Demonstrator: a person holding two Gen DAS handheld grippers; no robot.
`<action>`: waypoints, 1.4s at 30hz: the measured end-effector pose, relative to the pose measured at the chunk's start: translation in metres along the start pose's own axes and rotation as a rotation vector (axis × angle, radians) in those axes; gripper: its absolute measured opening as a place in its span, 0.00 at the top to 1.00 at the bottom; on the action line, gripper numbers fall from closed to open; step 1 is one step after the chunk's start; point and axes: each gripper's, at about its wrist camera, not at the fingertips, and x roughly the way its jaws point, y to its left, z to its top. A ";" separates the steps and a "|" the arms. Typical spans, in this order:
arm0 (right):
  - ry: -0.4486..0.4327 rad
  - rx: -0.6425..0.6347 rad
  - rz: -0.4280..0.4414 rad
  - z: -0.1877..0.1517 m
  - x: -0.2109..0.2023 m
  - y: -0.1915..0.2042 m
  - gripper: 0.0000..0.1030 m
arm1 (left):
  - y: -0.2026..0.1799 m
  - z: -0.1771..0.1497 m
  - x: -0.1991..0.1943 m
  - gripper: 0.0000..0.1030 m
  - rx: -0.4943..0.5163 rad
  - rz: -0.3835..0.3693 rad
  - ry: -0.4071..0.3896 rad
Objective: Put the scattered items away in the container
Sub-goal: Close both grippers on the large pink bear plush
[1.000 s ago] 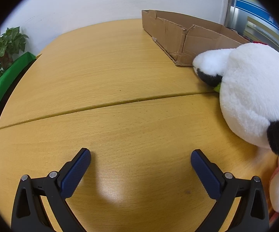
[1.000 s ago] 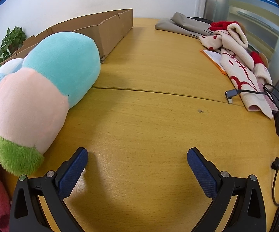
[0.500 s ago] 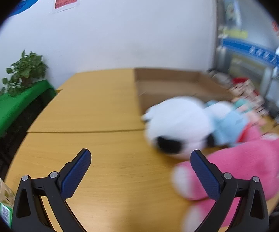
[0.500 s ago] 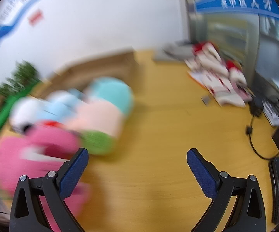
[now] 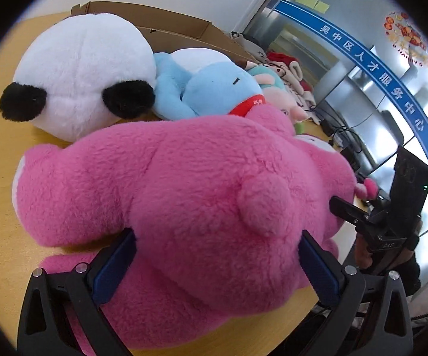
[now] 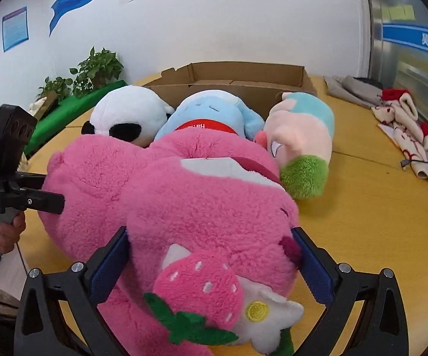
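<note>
Straddling the pink bear (image 5: 202, 195), both grippers now sit at opposite ends of it; a second ago each faced bare table (image 6: 371, 207) with the toys off to one side. Left gripper (image 5: 217, 262): jaws spread wide around the bear's rear, pads at the fur, not visibly squeezing. Right gripper (image 6: 211, 262): likewise spread around the end bearing the strawberry (image 6: 197, 289). Bear lies on the table, touching the panda (image 5: 86, 74) and blue toy (image 5: 211, 89), in front of the box (image 6: 243, 74). Box interior looks empty; panda, blue toy and pastel toy (image 6: 303, 136) rest outside against its near wall. Judgement: approach done, two-handed grasp is next; nothing tidied yet.
</note>
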 end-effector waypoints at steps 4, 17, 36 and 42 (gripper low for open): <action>-0.005 0.090 0.045 0.009 -0.003 -0.018 0.00 | 0.003 0.001 0.000 0.00 -0.020 -0.019 -0.010; 0.038 0.198 0.040 0.003 0.018 -0.026 0.00 | 0.002 0.002 0.002 0.00 -0.039 0.001 -0.010; 0.020 0.397 0.180 0.000 0.012 -0.064 0.00 | 0.002 0.003 0.001 0.00 -0.081 0.002 -0.047; 0.013 0.412 0.155 0.003 0.021 -0.047 0.00 | 0.003 0.002 0.005 0.00 -0.074 0.006 -0.050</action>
